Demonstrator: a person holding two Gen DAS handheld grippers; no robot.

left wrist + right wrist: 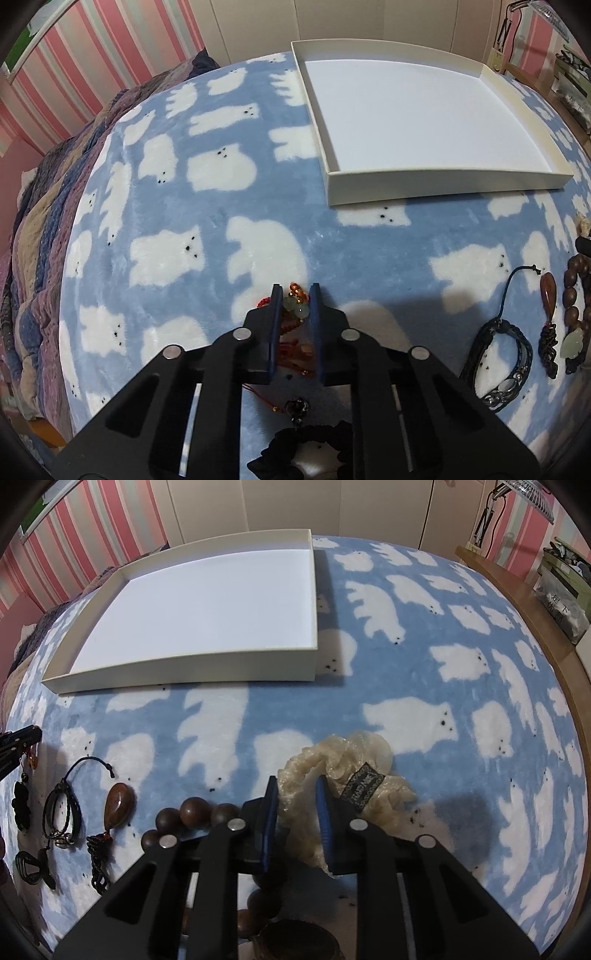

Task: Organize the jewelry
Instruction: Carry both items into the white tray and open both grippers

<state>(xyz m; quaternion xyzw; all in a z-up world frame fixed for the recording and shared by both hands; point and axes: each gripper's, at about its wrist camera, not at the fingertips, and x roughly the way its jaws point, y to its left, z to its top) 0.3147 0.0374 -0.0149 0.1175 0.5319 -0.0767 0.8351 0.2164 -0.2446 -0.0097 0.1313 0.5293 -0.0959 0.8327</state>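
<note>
The left claw [295, 295] points steeply down at the bed, its blue pads closed on a red knotted cord charm [295, 308] with pale green beads; the red cord trails back between the fingers. Under that claw's frame, nearest the camera, lie a dark bead [298, 406] and a black scrunchie [314, 439]. The right claw [297, 786] likewise points down, its pads pinched on a fold of a cream gauzy scrunchie [347, 771] that carries a black woven label [364, 784]; most of the scrunchie rests on the blanket just beyond the fingertips.

Between the two claws, on the blue fleece blanket [424, 686] printed with white bears, a row of jewelry lies spread out: a brown wooden bead bracelet [195, 808] just beside the right claw, a teardrop-shaped brown pendant [119, 803] on a dark knotted cord, and a black braided bracelet [62, 812] with a metal clasp. A pale green stone [573, 341] shows in the left wrist view by the wooden beads.

Farther out, a shallow white box [436, 184] sits on the blanket, well apart from the jewelry. Behind the bed stand pink striped wallpaper [110, 48] and a wooden rail [535, 602] at the right edge.
</note>
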